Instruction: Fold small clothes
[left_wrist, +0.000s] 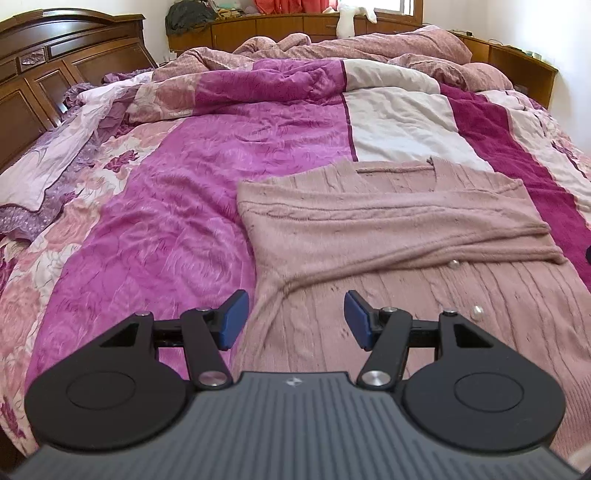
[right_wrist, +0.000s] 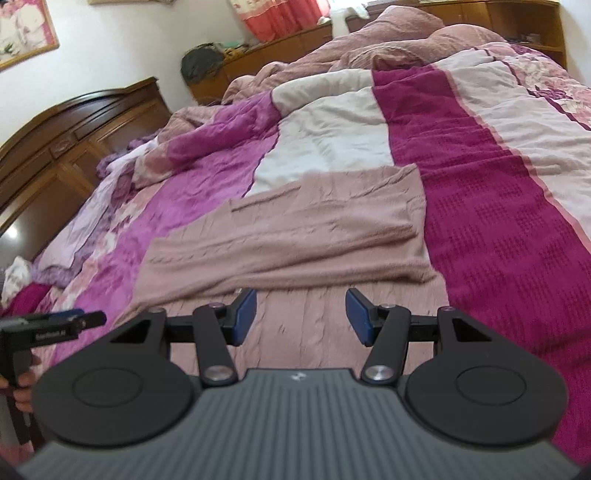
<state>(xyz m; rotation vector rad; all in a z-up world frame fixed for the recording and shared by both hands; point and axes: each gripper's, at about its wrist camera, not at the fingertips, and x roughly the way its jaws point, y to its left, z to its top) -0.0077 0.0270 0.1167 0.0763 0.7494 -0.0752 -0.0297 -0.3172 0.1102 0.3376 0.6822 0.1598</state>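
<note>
A dusty-pink knitted cardigan (left_wrist: 388, 229) with pearl buttons (left_wrist: 453, 263) lies flat on the bed, both sleeves folded across its chest. My left gripper (left_wrist: 295, 319) hovers above the cardigan's lower left edge, open, with nothing between its blue pads (left_wrist: 233, 318). In the right wrist view the same cardigan (right_wrist: 303, 236) spreads ahead, the folded sleeve lying across it. My right gripper (right_wrist: 301, 315) is above the garment's lower part, open and empty. The left gripper (right_wrist: 74, 320) shows at the left edge of that view, held by a hand.
The cardigan rests on a rumpled quilt (left_wrist: 184, 206) striped in magenta, cream and floral pink. A heaped pink blanket (left_wrist: 369, 48) lies at the far end. A dark wooden headboard (left_wrist: 44, 74) stands at the left, with low wooden cabinets (left_wrist: 280, 27) along the far wall.
</note>
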